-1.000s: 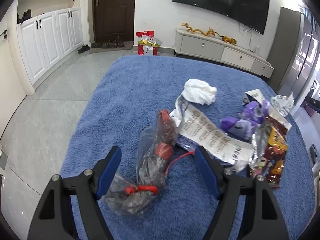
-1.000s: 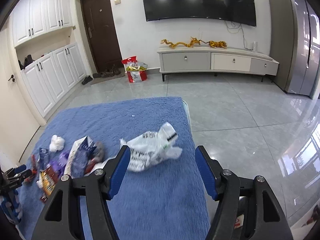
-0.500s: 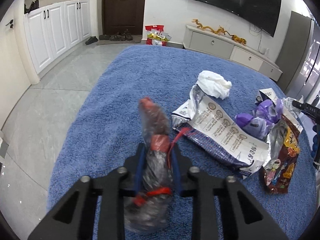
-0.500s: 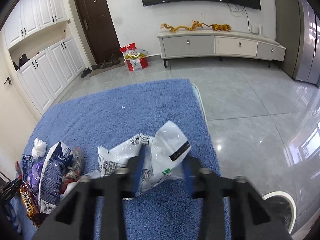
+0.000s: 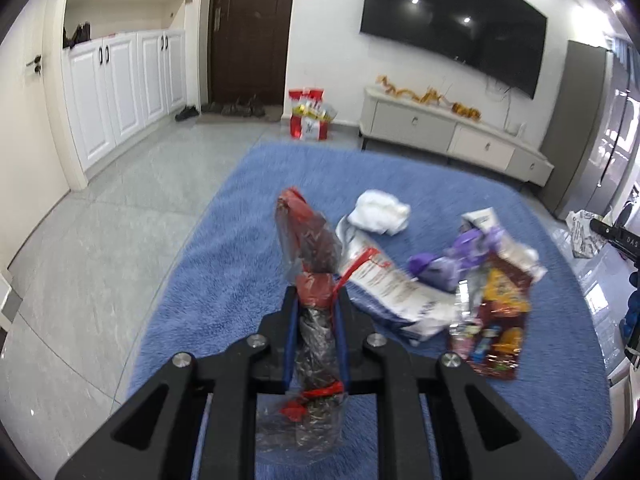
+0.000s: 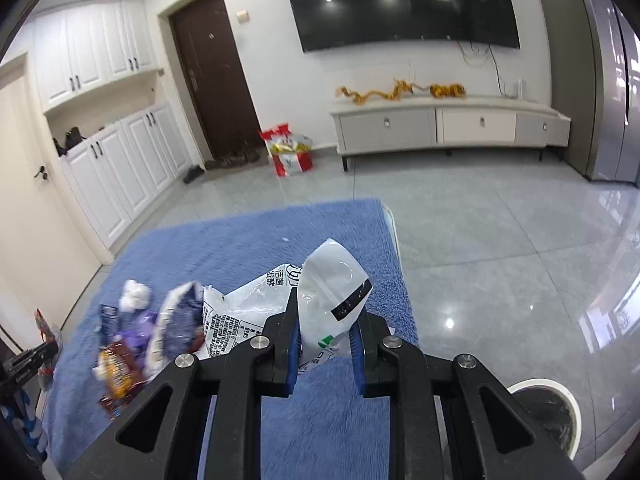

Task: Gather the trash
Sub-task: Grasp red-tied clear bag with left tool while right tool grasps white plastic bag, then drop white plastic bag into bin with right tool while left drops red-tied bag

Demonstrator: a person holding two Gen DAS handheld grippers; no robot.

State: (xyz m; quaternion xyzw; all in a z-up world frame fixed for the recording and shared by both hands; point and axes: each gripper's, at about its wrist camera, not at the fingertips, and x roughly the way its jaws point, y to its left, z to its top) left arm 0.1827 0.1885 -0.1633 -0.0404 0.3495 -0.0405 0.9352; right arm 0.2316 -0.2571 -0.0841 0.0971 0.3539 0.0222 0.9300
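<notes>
Trash pinched in both hand-held grippers above the blue rug [image 5: 224,248].
Left hand-held gripper [image 5: 317,312] clamps clear plastic wrapper [image 5: 312,264]; right hand-held gripper [image 6: 326,330] clamps white printed bag [image 6: 332,292].

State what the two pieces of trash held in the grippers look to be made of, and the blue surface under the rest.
Clear wrapper with red ties, in the left gripper: thin see-through plastic film, crinkled and glossy. White printed bag, in the right gripper: smooth plastic film, likely, with creases and sheen. Blue surface: fuzzy pile textile, matte and fibrous.
</notes>
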